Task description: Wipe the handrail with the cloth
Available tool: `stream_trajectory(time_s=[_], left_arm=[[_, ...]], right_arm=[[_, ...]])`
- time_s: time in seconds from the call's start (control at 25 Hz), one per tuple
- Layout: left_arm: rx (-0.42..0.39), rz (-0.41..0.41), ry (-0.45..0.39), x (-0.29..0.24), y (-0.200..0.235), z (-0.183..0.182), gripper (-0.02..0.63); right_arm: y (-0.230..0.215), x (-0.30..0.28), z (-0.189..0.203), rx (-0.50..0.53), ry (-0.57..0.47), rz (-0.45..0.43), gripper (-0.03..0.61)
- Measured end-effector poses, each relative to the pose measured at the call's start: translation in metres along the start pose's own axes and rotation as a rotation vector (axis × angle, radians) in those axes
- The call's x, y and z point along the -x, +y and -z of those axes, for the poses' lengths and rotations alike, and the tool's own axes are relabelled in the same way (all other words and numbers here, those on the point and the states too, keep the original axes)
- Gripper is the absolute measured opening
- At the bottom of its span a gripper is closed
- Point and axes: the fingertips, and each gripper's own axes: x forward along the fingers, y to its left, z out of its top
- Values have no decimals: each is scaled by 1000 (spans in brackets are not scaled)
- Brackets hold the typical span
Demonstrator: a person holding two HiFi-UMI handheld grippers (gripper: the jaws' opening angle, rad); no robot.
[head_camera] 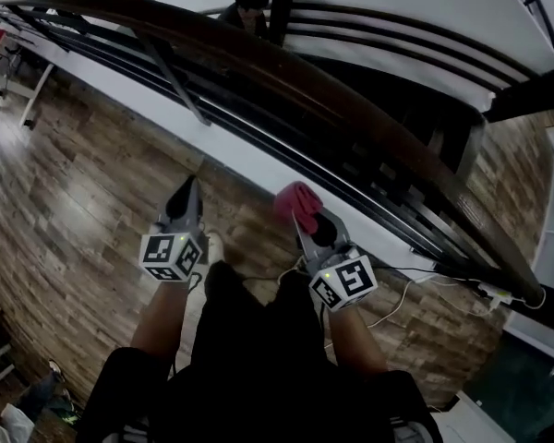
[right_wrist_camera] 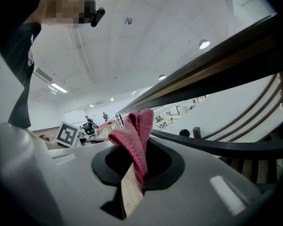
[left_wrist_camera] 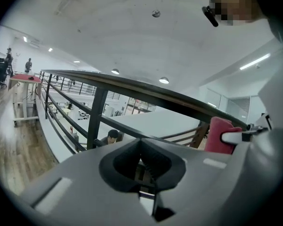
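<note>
Clamping folded pink knit cloth (right_wrist_camera: 134, 135) in right gripper (head_camera: 307, 218), end upward below dark curved wooden handrail (head_camera: 286, 67) for wiping. Left gripper (head_camera: 186, 197) closed empty below handrail, spare.

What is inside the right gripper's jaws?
A folded pink knitted cloth is pinched inside the right gripper. Its lower end is hidden between the jaws.

Open wooden floor (head_camera: 83, 192) surrounds the left tool (head_camera: 188, 192) and the right tool (head_camera: 303, 218), which bears the cloth (head_camera: 294, 199). Ahead, the handrail (head_camera: 351, 109) crosses diagonally, apart from both tools. Beneath it, thin rails (head_camera: 258, 141) and a slanted post (head_camera: 171, 72) bar passage. Cables (head_camera: 397, 303) trail on the floor at right.
</note>
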Motion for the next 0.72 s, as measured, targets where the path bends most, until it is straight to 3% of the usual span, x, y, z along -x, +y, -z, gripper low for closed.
stream_trajectory(time_s=[0.16, 0.28, 0.56, 0.72], left_arm=[[7, -22, -24, -15, -28, 4, -2], [-8, 4, -11, -22, -49, 2, -2], [-130, 225, -7, -56, -91, -38, -2], [-151, 331, -18, -62, -106, -53, -2]], right_arm=[[-17, 24, -15, 71, 18, -44, 49], [-12, 28, -24, 87, 4, -50, 49], [-5, 19, -63, 62, -165, 125, 49], [5, 24, -70, 59, -207, 194, 49]])
